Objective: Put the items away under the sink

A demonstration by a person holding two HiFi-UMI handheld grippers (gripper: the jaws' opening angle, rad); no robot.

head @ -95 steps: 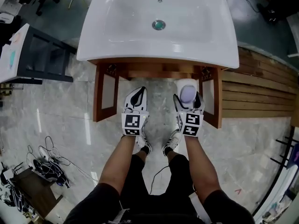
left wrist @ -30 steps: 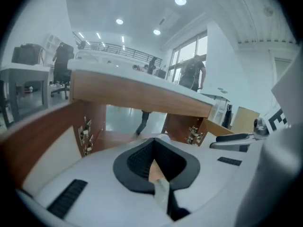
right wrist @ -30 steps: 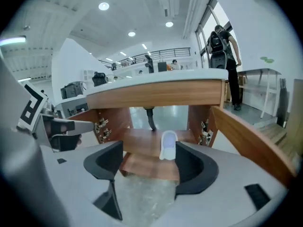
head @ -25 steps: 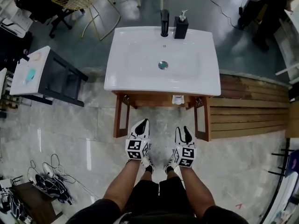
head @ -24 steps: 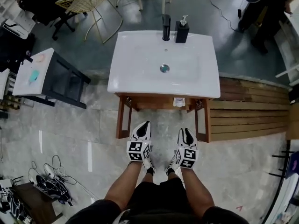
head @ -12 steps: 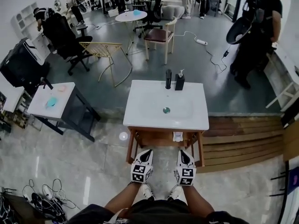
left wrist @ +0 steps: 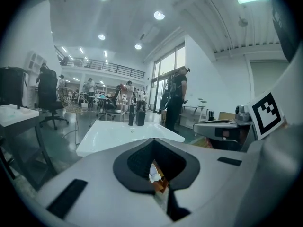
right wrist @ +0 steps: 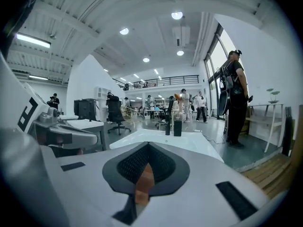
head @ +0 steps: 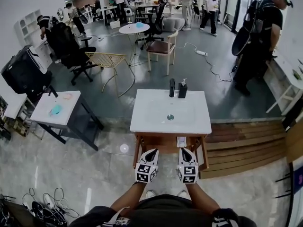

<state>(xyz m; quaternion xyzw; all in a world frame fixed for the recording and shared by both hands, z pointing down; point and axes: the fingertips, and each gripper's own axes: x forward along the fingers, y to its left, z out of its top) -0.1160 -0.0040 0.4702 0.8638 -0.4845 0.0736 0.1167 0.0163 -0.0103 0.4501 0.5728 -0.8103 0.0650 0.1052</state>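
- Marble floor point(head: 85, 174); white sink point(head: 170, 112) on a wooden stand point(head: 138, 151), centre.
- Item point(head: 182, 141) under the sink.
- Table point(head: 54, 109) at left, decking point(head: 246, 145) at right.
- Left gripper point(head: 152, 152) and right gripper point(head: 184, 150) are both closed, holding nothing.

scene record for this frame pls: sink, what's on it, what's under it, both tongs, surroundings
sink: white, on a wooden stand
on sink: black tap and dark soap dispenser at the far edge
under sink: one white item, right of middle
left tongs: shut, empty, in front of the stand
right tongs: shut, empty, beside the left
surroundings: side table at head view's left, wooden decking at its right
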